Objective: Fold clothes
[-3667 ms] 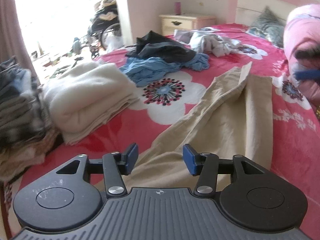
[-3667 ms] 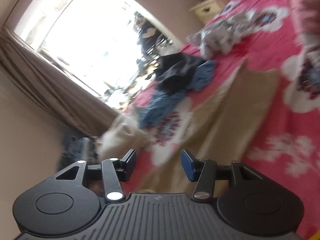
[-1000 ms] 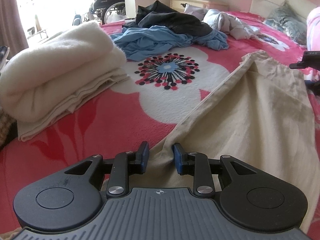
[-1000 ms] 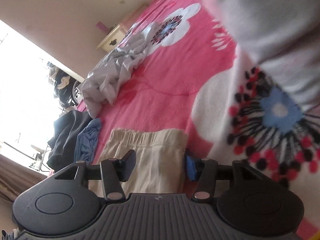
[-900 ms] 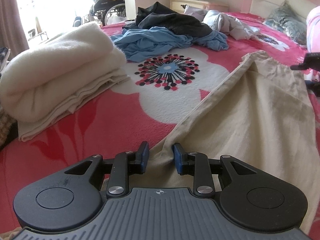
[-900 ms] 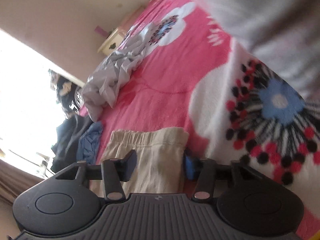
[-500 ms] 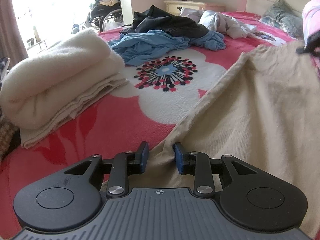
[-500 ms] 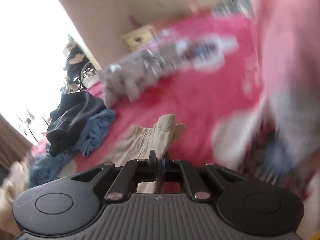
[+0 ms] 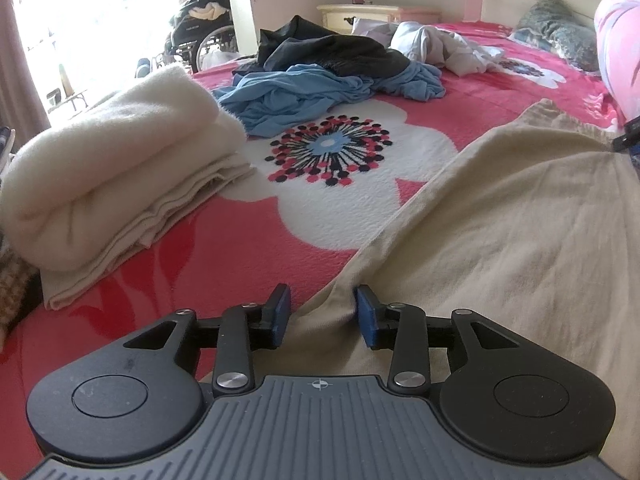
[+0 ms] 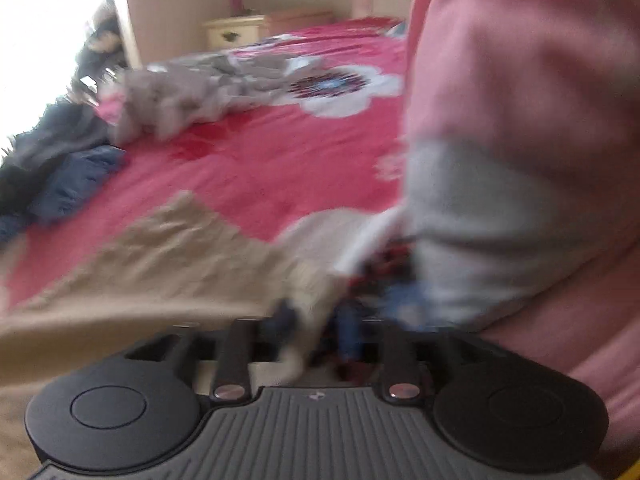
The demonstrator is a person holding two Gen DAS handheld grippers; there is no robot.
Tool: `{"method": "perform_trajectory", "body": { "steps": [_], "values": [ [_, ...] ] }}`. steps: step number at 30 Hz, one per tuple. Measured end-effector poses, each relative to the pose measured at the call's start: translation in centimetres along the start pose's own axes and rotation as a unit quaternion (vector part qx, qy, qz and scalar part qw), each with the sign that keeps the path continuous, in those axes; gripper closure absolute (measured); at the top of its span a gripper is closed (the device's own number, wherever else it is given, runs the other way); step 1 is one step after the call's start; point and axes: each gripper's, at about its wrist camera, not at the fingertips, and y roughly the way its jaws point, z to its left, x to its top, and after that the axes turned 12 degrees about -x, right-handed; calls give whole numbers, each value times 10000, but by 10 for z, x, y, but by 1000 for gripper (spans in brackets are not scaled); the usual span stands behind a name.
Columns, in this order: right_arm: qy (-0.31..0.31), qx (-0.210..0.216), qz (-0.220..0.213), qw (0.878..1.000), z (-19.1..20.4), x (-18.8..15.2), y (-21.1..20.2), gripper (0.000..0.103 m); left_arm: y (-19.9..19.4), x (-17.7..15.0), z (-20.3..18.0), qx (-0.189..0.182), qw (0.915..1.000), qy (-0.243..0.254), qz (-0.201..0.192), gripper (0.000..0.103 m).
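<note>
On the bed (image 9: 248,240), I saw the trousers (image 9: 500,248) spread near right, a folded blanket (image 9: 116,184) left, a heap of clothes (image 9: 332,72) beyond, and the nightstand (image 9: 376,14) farthest.

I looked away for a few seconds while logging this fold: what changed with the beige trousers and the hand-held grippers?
The right hand-held gripper closed on the waistband end of the beige cotton trousers and lifted it. The left hand-held gripper came down over the hem end, fingers narrowed around a fold. The folded cream blanket and crumpled blue garment stayed put.
</note>
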Motion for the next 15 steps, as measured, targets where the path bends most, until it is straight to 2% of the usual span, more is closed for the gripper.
{"method": "perform_trajectory", "body": {
  "steps": [4,6,9,10,11,14,15],
  "values": [
    [-365,-64,-355,9987,-4,-2,-42,58,0,-1,0,26,10000,17,-31,64],
    [-632,367,-931,9930,4,1,-74,58,0,-1,-1,45,10000,5,-30,64],
    [-1257,1376,-1289,9740,43,7,-95,60,0,1,-1,75,10000,-37,-5,64],
    [-1464,1714,-1397,9642,56,9,-101,64,-1,1,-1,86,10000,-41,3,64],
    [-1669,2048,-1502,9527,70,11,-107,73,-1,1,-2,107,9999,-46,11,64],
    [-2317,2570,-958,9333,115,5,-85,94,-2,2,-4,181,9998,-25,50,64],
    [-2495,2661,-726,9283,127,2,-73,95,-2,2,-4,204,9998,7,64,64]
  ]
}}
